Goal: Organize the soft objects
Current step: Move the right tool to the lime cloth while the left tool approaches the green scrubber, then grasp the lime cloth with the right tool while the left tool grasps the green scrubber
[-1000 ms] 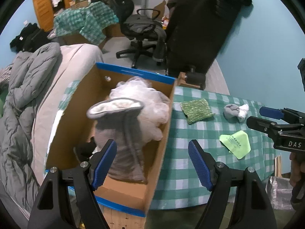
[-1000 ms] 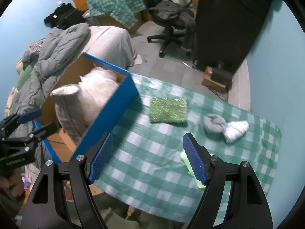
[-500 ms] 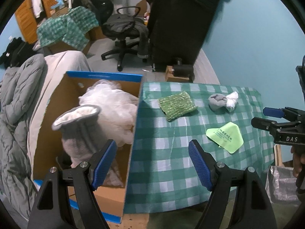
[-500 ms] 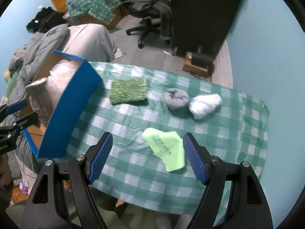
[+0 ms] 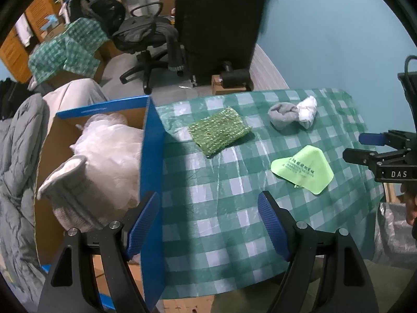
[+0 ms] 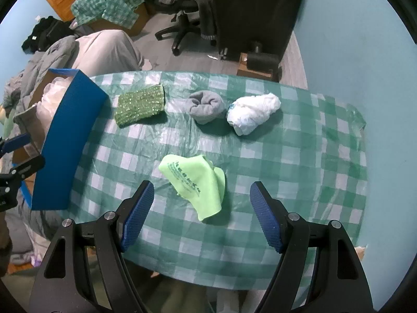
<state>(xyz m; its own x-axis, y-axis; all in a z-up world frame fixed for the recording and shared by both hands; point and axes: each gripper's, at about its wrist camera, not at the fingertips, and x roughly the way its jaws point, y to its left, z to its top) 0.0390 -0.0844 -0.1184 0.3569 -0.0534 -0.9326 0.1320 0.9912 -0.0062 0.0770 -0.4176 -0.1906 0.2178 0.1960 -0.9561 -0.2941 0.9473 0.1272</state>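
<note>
Lime-green folded microfibre cloth (image 6: 194, 182) lies under the released right claw (image 6: 200, 212); next, descend and pinch it; left claw (image 5: 208, 225) released.

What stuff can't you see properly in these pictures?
- Bottom of the blue box, left wrist view: the white fluffy bundle and grey fleece item cover it.
- Inside the box, right wrist view: its blue wall blocks most of it.
- Print on the lime cloth: too small to read in both views.
- Right hand-held gripper, left wrist view: cut off by the picture's edge.
</note>
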